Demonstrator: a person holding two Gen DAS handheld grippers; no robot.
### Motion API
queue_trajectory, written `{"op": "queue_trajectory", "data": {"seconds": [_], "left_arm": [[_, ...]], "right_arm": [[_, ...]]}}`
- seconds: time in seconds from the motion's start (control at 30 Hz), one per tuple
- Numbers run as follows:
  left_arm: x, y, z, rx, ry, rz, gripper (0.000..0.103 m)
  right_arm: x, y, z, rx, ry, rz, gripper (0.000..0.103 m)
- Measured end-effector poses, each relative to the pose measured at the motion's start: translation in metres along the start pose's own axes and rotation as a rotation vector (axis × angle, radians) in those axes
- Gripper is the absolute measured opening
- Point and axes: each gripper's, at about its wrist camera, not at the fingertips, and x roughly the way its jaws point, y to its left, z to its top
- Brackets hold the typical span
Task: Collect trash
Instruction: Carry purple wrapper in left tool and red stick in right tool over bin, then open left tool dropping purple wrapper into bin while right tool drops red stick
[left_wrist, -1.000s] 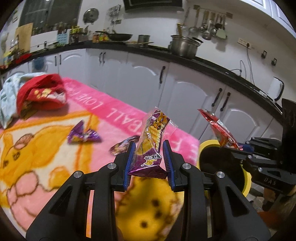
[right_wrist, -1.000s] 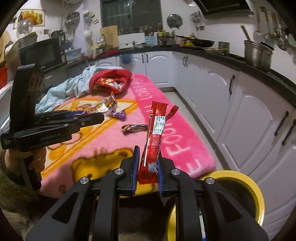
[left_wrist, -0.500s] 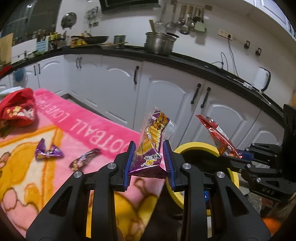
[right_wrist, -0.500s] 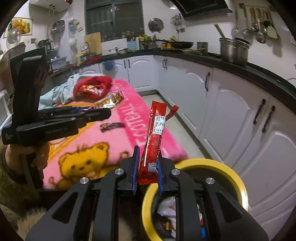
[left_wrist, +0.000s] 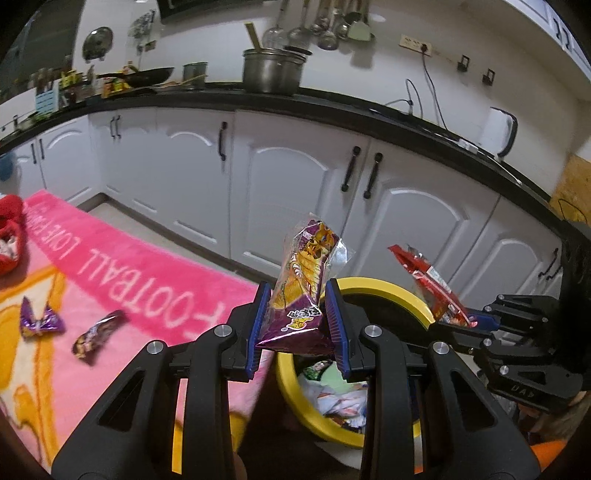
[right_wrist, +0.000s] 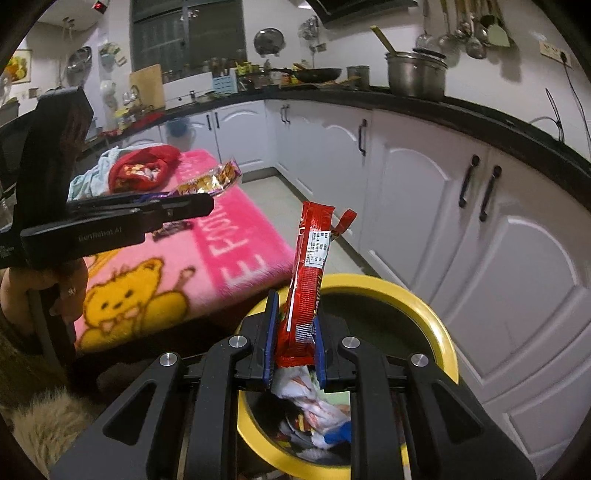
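My left gripper (left_wrist: 298, 325) is shut on a purple and yellow snack bag (left_wrist: 303, 284), held upright just over the near rim of the yellow-rimmed trash bin (left_wrist: 384, 286). My right gripper (right_wrist: 294, 345) is shut on a long red wrapper (right_wrist: 308, 280), standing upright above the same trash bin (right_wrist: 436, 328), which holds crumpled wrappers. In the left wrist view the right gripper (left_wrist: 465, 323) shows at the right with the red wrapper (left_wrist: 430, 284) over the bin's far side. In the right wrist view the left gripper (right_wrist: 207, 203) reaches in from the left with the snack bag (right_wrist: 212, 181).
A pink blanket (left_wrist: 122, 273) with a yellow bear covers the table on the left. Two small wrappers (left_wrist: 98, 330) (left_wrist: 38, 321) lie on it, and a red bag (right_wrist: 142, 171) with cloth at its far end. White cabinets (left_wrist: 295, 192) stand close behind the bin.
Both grippers have swung from over the blanket to the right, carrying their wrappers. The yellow bin now sits right beneath them, with its contents in view.
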Motion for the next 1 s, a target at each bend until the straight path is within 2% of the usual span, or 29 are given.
{"op": "queue_trajectory", "data": {"seconds": [0.47, 1.0], "left_arm": [[0.039, -0.037, -0.001, 0.049, 0.060, -0.062, 0.024], [0.074, -0.057, -0.010, 0.077, 0.124, -0.091, 0.024]], "right_arm": [[0.006, -0.028, -0.037, 0.056, 0.057, -0.049, 0.016], [0.019, -0.045, -0.063, 0.130, 0.110, -0.044, 0.017]]}}
